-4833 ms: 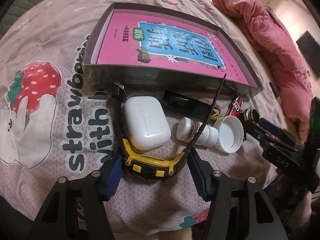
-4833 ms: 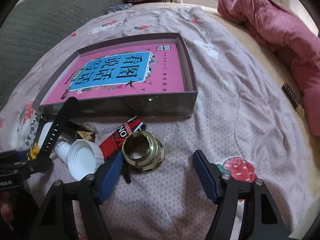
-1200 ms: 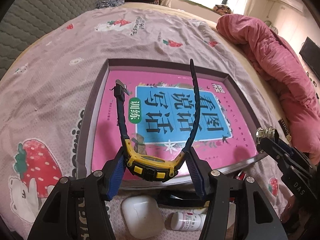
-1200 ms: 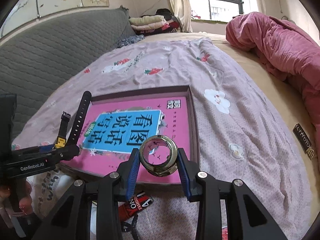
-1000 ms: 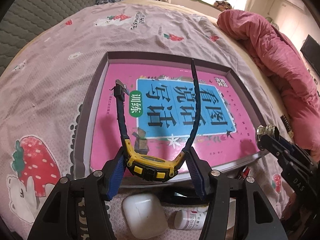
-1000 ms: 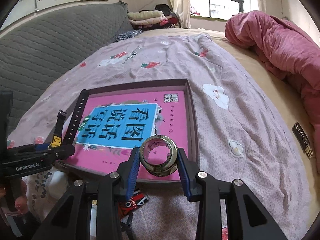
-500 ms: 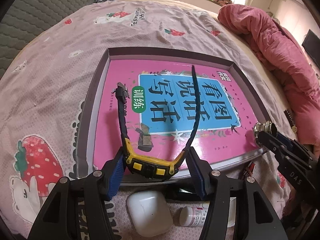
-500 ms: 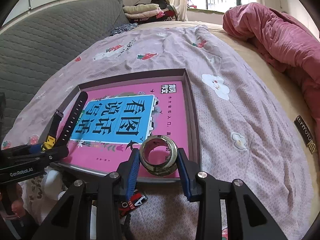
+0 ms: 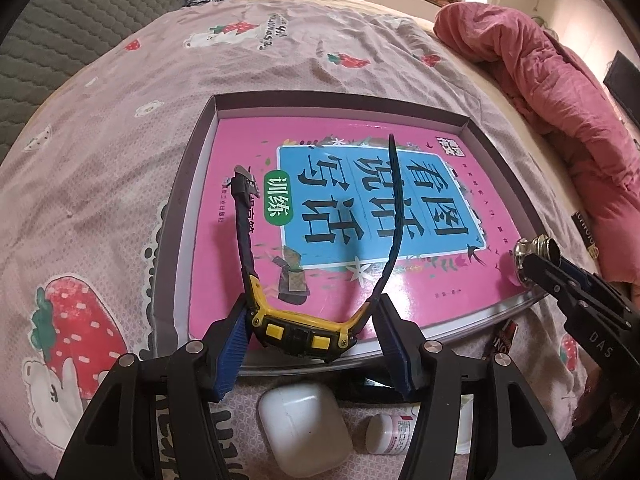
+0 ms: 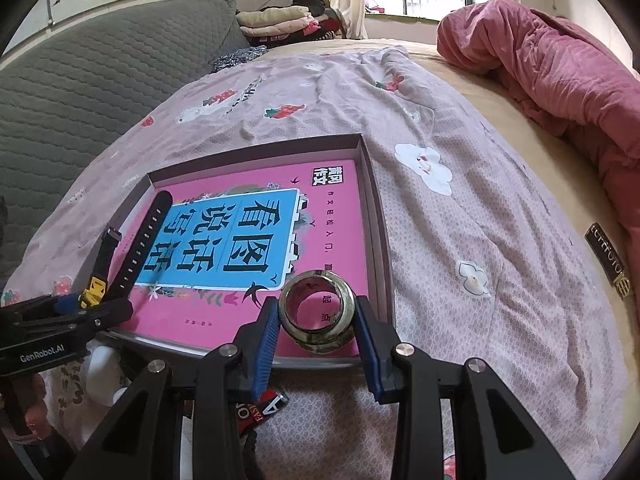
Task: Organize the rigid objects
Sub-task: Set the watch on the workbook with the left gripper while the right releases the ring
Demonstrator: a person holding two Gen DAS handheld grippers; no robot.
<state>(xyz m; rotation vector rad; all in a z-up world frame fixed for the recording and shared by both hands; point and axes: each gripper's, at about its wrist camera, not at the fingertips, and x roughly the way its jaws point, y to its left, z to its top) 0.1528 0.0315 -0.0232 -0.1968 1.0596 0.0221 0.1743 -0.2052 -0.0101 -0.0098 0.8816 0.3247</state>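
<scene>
My left gripper [image 9: 310,332] is shut on a yellow and black watch [image 9: 298,330], its two straps sticking up over the near left of the shallow box [image 9: 192,184]. The box holds a pink book [image 9: 360,216]. My right gripper [image 10: 316,328] is shut on a shiny metal nut [image 10: 316,312], held over the box's near right corner [image 10: 384,280]. The nut also shows in the left wrist view [image 9: 532,250], and the watch in the right wrist view [image 10: 96,284].
On the bedsheet in front of the box lie a white earbud case [image 9: 304,428], a small white bottle [image 9: 390,434] and a red and black strap [image 10: 260,408]. A pink quilt [image 10: 552,64] is heaped at the right. A grey headboard [image 10: 80,80] stands at the left.
Both grippers picked their objects off the sheet, lifted them and now carry them lower and further in over the box's near edge. The watch and nut stay gripped.
</scene>
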